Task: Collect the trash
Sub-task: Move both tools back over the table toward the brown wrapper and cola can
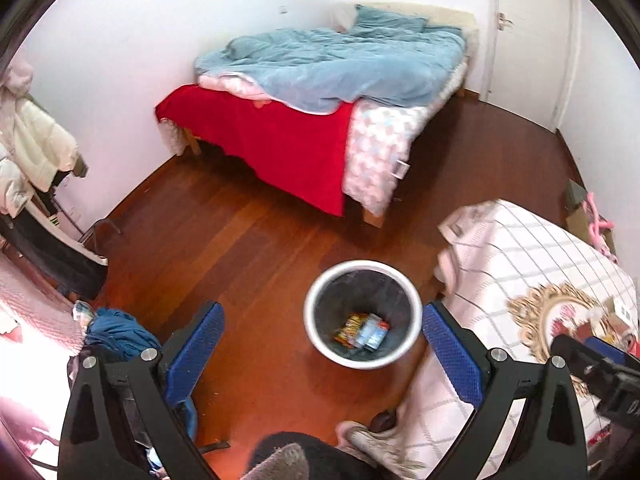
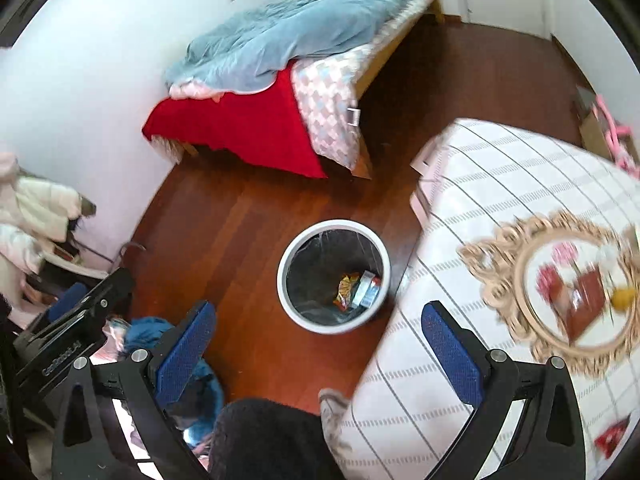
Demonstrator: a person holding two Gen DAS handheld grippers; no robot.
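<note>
On the floor, centre: the trash bin [image 1: 362, 314] stood upright on the wooden floor [image 1: 240, 248], between your two sets of blue pads.
Bin contents: crumpled wrappers [image 2: 357, 285] lay at the bottom, toward its right wall.
Left gripper [image 1: 323, 350]: your fingers were spread wide and held nothing, high above the bin.
Right gripper [image 2: 319, 345]: also spread wide and bare, just left of the table.
Right side: a table under a checked cloth [image 2: 500, 184] stood beside the bin, with blurred items on a round mat [image 2: 560, 292].
Far side: a bed [image 1: 320, 92] with a blue duvet and red blanket stood against the wall.
</note>
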